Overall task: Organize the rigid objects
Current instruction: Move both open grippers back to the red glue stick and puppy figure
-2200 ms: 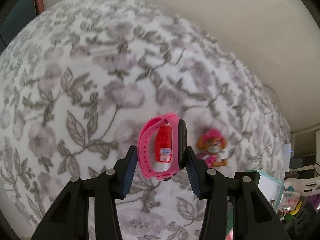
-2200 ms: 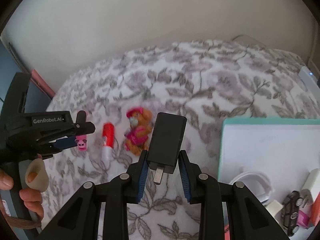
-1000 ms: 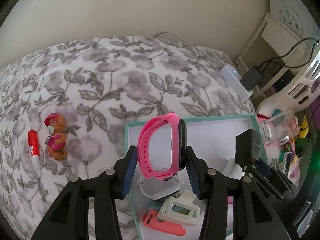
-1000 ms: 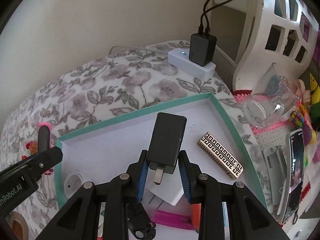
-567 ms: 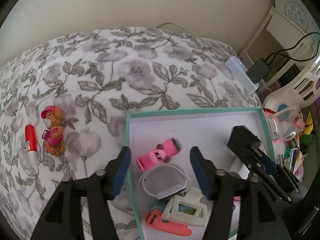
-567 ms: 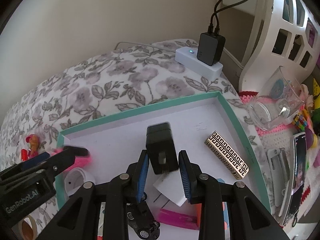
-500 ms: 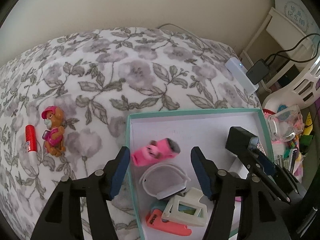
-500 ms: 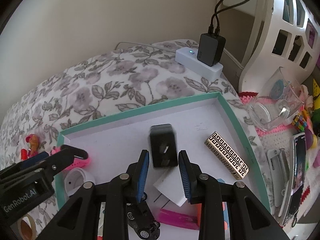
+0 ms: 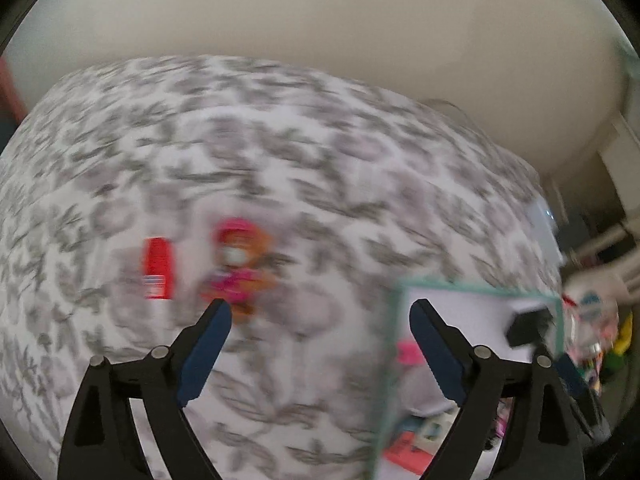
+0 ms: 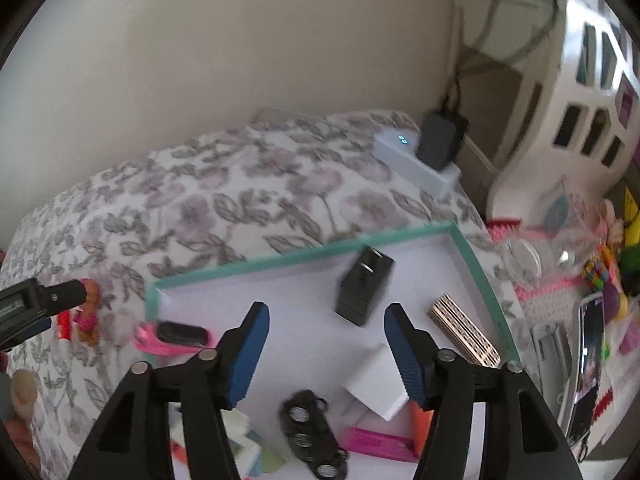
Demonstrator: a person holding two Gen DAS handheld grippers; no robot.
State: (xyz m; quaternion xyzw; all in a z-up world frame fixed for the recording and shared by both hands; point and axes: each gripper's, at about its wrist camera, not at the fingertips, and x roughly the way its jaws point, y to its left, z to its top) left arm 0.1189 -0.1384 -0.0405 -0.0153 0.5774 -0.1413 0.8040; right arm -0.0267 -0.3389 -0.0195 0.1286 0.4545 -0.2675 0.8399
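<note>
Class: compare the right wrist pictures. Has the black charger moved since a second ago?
Yes. The black charger has left the right claw, whose jaws are opening, and now lies in the teal-rimmed box, nearer its far rim.

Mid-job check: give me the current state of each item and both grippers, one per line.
Left gripper: jaws opening, nothing between them.
Right gripper: jaws opening, empty.
Black charger: lying in the box, released.
Pink watch: in the box, at its left wall.
Box: open.
Red tube: lying on the bedspread.
Toy pup: on the bedspread, beside the tube.
</note>
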